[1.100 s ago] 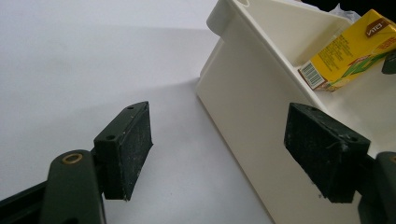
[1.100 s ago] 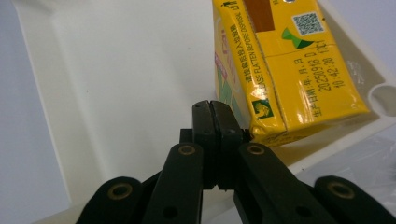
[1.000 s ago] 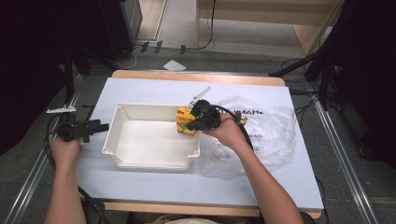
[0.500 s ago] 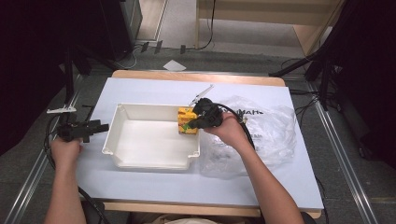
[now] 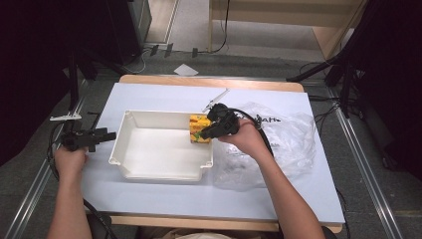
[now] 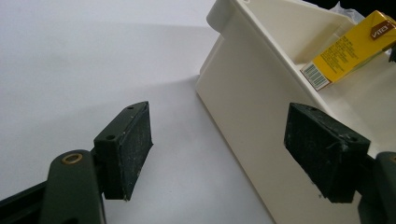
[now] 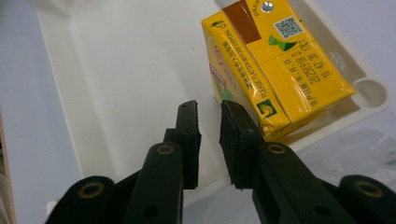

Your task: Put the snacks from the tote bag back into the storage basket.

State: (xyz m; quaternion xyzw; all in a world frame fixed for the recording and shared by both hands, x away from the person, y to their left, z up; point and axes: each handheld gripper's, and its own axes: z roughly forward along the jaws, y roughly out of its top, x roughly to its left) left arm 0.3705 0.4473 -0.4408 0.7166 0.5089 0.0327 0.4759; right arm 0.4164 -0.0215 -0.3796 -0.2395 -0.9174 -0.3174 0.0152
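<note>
A yellow drink carton (image 5: 198,128) lies in the right end of a white tray (image 5: 159,174), against its right wall. My right gripper (image 5: 206,133) hovers just over the carton's near side. In the right gripper view its jaws stand almost together with only a thin gap and nothing between them (image 7: 209,112), and the carton (image 7: 280,70) lies just beside the right jaw. My left gripper (image 5: 110,135) is at the tray's left wall. It is open wide (image 6: 229,154), with the tray's outer wall (image 6: 252,107) in front of it and the carton (image 6: 348,51) farther off.
A crumpled clear plastic bag (image 5: 293,144) lies on the white table right of the tray, under my right forearm. A thin white stick (image 5: 215,99) lies behind the tray. Bare tabletop (image 5: 149,99) runs behind and in front of the tray.
My right gripper has shifted slightly to the right beside the carton. The left gripper and the tray have stayed put.
</note>
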